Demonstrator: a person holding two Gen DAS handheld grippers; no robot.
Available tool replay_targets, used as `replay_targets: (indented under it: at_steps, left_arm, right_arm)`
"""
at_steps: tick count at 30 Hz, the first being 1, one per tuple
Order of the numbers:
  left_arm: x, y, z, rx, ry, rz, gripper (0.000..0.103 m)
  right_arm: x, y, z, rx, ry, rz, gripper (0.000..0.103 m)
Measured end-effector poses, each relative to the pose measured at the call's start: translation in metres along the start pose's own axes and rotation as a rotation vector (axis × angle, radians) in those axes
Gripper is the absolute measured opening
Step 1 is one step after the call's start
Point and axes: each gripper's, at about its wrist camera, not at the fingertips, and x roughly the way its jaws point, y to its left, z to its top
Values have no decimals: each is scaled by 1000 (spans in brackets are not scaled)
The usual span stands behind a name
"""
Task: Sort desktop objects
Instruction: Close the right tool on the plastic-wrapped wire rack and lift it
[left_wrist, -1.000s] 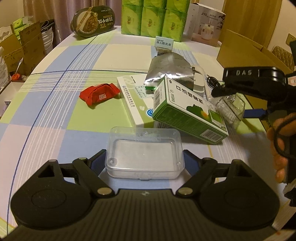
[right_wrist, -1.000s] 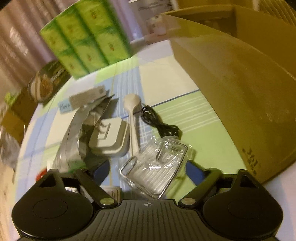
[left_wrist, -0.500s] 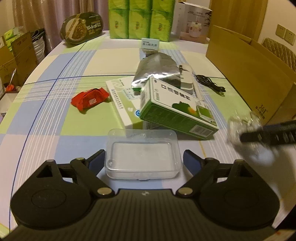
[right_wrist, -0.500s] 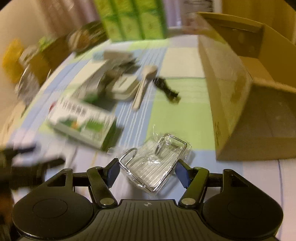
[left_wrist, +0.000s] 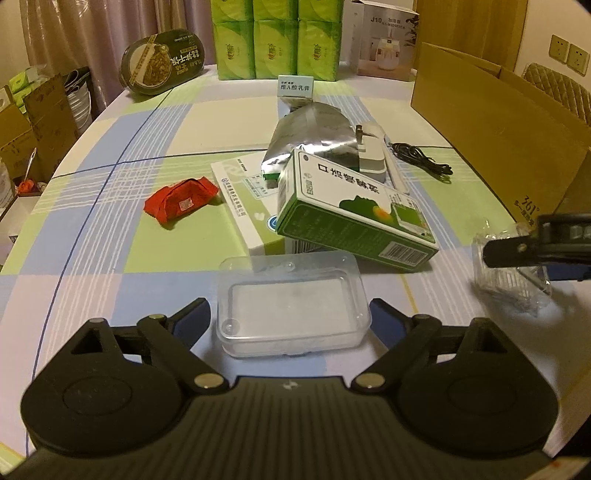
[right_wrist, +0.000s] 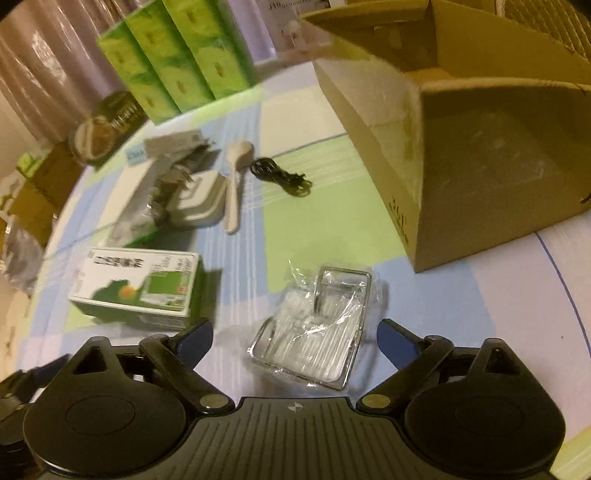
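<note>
**Two clear items between spread fingers on a checked table**

The table (left_wrist: 110, 236), covered in a green, blue and white checked cloth, carries everything here. Along its right side stands a large open cardboard box (right_wrist: 461, 147), the biggest thing on it. At the far edge sits a stack of green tissue packs (left_wrist: 277, 40), with an oval dark food tin (left_wrist: 162, 59) to the left of them.

In the middle lies a loose pile: a white flat box (left_wrist: 243, 206) underneath, a green and white medicine carton (left_wrist: 351, 214) tilted across its near corner, and a silver foil pouch (left_wrist: 314, 136) behind. A white charger (left_wrist: 371, 151) rests against the pouch, with a pale spoon (right_wrist: 234, 184) just beside it and a coiled black cable (right_wrist: 280, 175) a little further right. A red wrapper (left_wrist: 181, 197) lies apart, left of the white box.

The left gripper (left_wrist: 290, 314) has its fingers spread wide on either side of a clear plastic case (left_wrist: 291, 299), which rests on the cloth just in front of the medicine carton; whether the pads touch it cannot be told.

The right gripper (right_wrist: 295, 332) is likewise spread, its blue-tipped fingers standing clear of a cellophane-wrapped metal hook (right_wrist: 317, 325) (the wrapping is crinkled and glossy) that lies on the cloth between them, near the cardboard box's front corner.
</note>
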Motion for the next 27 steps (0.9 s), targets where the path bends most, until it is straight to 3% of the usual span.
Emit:
replay_targets:
  at_steps: [2,10,18,27]
  left_arm:
    - [-1,0,0,0,-4,-3,90]
    - [1,-5,-1,16,-6,-11,90]
    - [7,-7,-1,15,6,31,90]
    - [7,-7,-2,39,5,55,83]
  right_arm:
    - [0,3,0,-61,1,-7,60]
    - [-13,-2,-17,-360,21,-3,58]
    - [-21,-1,-25,-336,-33,-16,77]
    - [-18,-2,-24,-299,-43,-67,77]
